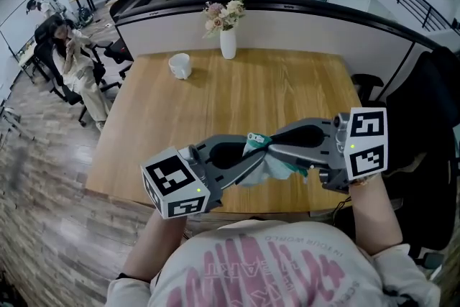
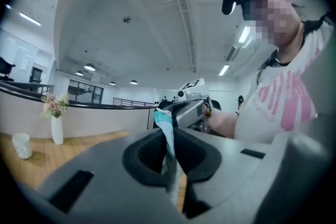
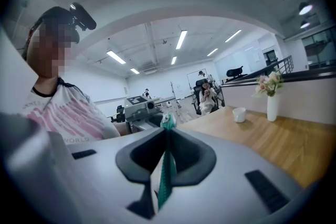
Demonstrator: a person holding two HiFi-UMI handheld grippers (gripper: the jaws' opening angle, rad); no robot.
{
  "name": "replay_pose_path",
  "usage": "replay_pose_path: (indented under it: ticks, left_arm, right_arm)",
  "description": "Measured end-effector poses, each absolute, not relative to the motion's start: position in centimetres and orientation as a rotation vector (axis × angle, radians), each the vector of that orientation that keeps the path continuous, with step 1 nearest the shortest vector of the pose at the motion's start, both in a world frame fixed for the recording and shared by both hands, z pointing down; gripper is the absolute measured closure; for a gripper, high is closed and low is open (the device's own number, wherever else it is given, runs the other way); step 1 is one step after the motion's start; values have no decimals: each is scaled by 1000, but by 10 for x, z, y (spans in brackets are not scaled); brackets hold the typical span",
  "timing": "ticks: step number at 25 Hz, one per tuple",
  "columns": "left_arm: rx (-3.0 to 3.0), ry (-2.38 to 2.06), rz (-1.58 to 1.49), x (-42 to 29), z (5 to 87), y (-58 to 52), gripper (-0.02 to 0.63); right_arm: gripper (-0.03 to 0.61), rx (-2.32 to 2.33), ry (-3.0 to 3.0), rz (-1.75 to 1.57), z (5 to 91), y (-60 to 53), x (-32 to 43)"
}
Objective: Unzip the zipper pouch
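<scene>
Down at 6 o'clock over the desk (image 1: 237,90) edge, the teal zipper pouch (image 1: 273,169) hangs between both: left gripper (image 1: 253,147) fingers clamped on one end, right gripper (image 1: 282,153) pinching the other, probably to pull the zip.

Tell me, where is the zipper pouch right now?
In the head view, the zipper pouch hangs low at centre, pinched between the left gripper and the right gripper, over the near part of the wooden table.

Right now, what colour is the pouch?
The pouch is teal and whitish; the head view shows it best.
</scene>
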State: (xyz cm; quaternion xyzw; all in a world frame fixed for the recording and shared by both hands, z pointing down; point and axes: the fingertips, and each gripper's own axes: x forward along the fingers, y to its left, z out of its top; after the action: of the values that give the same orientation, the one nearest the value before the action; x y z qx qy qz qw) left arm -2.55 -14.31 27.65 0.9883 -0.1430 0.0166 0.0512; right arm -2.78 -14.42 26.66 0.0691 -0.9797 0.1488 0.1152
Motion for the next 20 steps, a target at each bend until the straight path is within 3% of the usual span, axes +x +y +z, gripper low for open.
replay_pose_path:
  ticks: [9, 20]
  left_arm:
    - [2878, -914, 146, -41, 285, -171, 592]
    - [2795, -1201, 163, -52, 280, -184, 591]
  right_arm:
    - [445, 744, -2815, 125, 244, -178, -29]
    - [456, 773, -2775, -74, 240, -174, -81]
